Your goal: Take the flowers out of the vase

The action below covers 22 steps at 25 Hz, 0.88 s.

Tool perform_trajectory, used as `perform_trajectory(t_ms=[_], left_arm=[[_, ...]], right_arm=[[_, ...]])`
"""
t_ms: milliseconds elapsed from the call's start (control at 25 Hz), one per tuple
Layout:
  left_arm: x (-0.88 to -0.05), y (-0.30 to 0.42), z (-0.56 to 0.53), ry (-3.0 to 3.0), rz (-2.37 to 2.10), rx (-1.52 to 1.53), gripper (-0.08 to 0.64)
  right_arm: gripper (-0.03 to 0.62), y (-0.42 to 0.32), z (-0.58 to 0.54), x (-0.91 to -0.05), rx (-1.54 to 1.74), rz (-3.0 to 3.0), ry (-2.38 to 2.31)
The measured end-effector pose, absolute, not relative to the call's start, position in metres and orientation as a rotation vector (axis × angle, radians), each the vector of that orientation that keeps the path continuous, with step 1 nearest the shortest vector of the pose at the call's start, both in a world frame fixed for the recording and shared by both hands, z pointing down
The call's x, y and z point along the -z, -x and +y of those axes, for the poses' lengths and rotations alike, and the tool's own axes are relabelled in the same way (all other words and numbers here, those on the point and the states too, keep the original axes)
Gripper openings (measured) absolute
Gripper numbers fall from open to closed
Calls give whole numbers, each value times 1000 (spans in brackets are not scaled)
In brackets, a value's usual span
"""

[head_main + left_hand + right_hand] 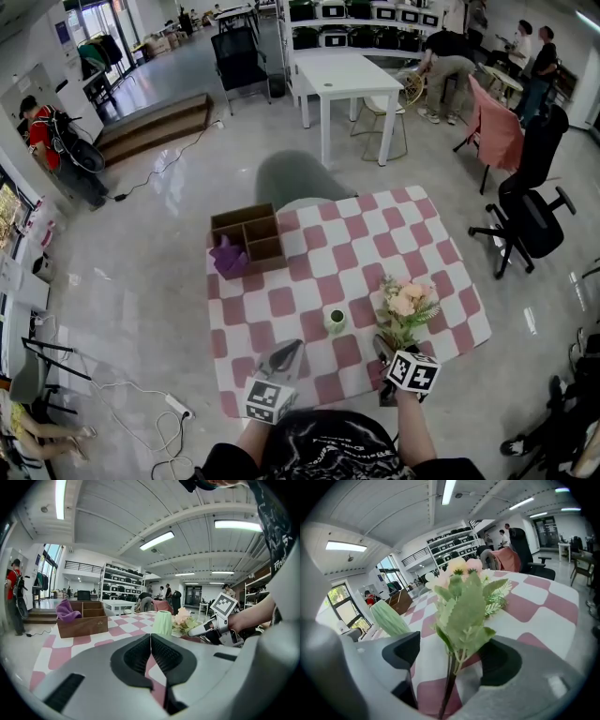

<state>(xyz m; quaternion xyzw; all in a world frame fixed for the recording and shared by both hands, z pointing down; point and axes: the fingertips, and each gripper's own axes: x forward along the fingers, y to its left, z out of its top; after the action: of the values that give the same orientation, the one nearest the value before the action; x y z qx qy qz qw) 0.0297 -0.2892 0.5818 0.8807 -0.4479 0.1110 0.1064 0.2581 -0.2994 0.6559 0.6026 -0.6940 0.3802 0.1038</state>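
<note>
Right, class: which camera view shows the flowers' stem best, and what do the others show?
The right gripper view: the stem runs up close between the open jaws, touching neither. The head view shows the flowers from above, stem too small to trace. The left gripper view shows only blossoms beside the vase.

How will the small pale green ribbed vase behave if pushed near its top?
The small pale green ribbed vase stands upright, taller than wide, so it would probably tip rather than slide. The pink flower bunch lies beside it, so it is likely light. Being round, it may then roll.
</note>
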Motion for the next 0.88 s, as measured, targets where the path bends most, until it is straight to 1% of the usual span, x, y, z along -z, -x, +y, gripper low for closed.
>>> perform_trajectory(t_ms=[80,200,320,360,640,880], left_arm=[[-582,-29,-288,-2597,-1316,-327,11],[-582,-28,-287,-2600,-1314,-327,12],[-581,-27,-285,-2605,-1312,-323,12],[-580,-27,-285,-2607,-1311,-322,11],[-575,-28,-278,-2624,-1303,-308,12],[-570,-30,-272,-2647,-1296,-288,11]], right_arm=[[391,-261,-298,-657,-1094,-2022,-1805],[400,-264,-296,-658,-1070,-2001,-1824],[443,-273,-294,-655,-1037,-1960,-1889],[446,-275,-293,-653,-1025,-1960,-1904],[446,-270,-286,-632,-986,-2065,-1889],[446,-266,-279,-601,-800,-2162,-1893]])
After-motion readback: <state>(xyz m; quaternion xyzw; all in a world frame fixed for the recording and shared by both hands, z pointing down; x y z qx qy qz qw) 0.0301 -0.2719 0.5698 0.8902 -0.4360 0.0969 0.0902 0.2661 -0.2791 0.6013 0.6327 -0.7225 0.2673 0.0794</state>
